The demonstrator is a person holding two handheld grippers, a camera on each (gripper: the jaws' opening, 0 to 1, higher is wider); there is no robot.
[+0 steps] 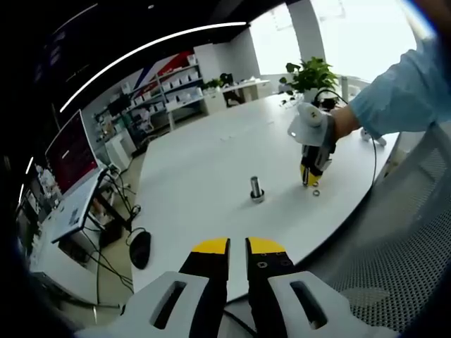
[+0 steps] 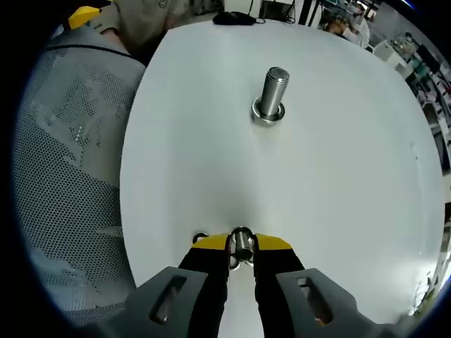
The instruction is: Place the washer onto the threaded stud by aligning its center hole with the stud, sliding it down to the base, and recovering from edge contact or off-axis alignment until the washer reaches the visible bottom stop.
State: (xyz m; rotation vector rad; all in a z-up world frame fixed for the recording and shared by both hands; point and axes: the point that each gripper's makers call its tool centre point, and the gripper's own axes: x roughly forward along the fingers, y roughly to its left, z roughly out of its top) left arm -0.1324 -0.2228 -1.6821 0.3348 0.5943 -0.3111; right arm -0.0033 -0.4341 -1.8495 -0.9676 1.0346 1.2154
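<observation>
A threaded steel stud (image 2: 275, 84) stands upright on the white table (image 2: 338, 183), with a metal ring (image 2: 268, 113) around its base. My right gripper (image 2: 242, 244) is low over the table's near edge, well short of the stud. It is shut on a small washer (image 2: 242, 241) held on edge between the yellow tips. A second washer (image 2: 201, 238) lies on the table just left of the tips. In the left gripper view, a hand holds the right gripper (image 1: 309, 182) tips-down right of the stud (image 1: 257, 189), beside a loose washer (image 1: 316, 191). My left gripper (image 1: 238, 248) hovers off the table's edge, shut and empty.
A grey mesh chair back (image 2: 70, 176) runs along the table's left edge and appears as mesh (image 1: 402, 246) in the left gripper view. A potted plant (image 1: 310, 70) stands at the far end of the table. A black mouse (image 1: 139, 248) lies on a lower surface left of it.
</observation>
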